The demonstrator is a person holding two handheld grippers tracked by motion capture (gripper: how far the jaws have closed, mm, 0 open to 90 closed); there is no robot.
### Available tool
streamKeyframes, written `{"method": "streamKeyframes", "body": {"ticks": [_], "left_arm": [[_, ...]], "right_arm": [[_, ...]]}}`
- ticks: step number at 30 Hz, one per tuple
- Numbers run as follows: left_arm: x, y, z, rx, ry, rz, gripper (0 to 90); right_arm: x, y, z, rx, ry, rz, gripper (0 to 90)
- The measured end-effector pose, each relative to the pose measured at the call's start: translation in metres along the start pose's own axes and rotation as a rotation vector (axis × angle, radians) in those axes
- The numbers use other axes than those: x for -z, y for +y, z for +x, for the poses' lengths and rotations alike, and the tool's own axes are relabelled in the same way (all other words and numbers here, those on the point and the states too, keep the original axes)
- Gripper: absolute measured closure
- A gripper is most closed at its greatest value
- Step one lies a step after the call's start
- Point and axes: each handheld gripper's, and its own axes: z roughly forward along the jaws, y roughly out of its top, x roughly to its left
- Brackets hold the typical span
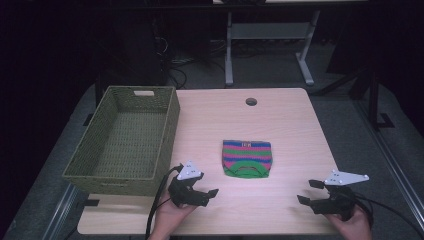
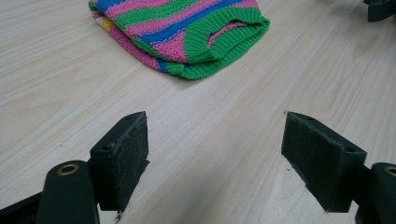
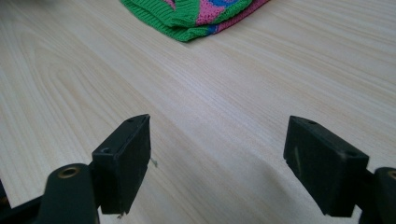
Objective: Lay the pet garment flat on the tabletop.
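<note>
The striped knitted sweater is lying folded flat near the middle of the counter, its pink, blue and green bands running across and its green ribbed hem turned toward my side. In the left tool's view the sweater is sitting ahead of the jaws and a little to the left, well clear of them; in the right tool's view its green edge is showing at the top, also apart from the jaws. I am holding my left tool just below and to the left of the sweater, released, with bare wood showing between its black pads. My right tool is hovering farther off near the counter's front right corner, likewise spread wide and gripping nothing. A green woven basket is standing at the counter's left side, just beside my left tool.
</note>
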Motion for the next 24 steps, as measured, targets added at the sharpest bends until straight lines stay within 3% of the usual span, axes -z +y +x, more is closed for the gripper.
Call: {"method": "streamKeyframes", "body": {"ticks": [7,14,16,18,24], "left_arm": [[0.002,0.0,0.001,-0.007,0.008,-0.002,23.6],[0.004,0.008,0.003,0.031,-0.022,-0.032,26.4],[0.004,0.012,0.003,0.018,-0.008,-0.036,27.9],[0.001,0.016,0.004,0.02,-0.025,-0.034,28.1],[-0.008,0.025,0.005,-0.018,-0.018,0.02,27.8]], "right_arm": [[-0.002,0.0,0.0,0.005,0.002,0.003,22.4],[-0.008,0.006,0.003,0.03,-0.003,0.007,22.3],[-0.013,0.011,0.004,0.02,0.01,0.007,22.1],[-0.017,0.017,0.005,0.021,0.03,0.009,22.1],[-0.023,0.044,0.013,0.039,0.085,0.007,22.9]]}}
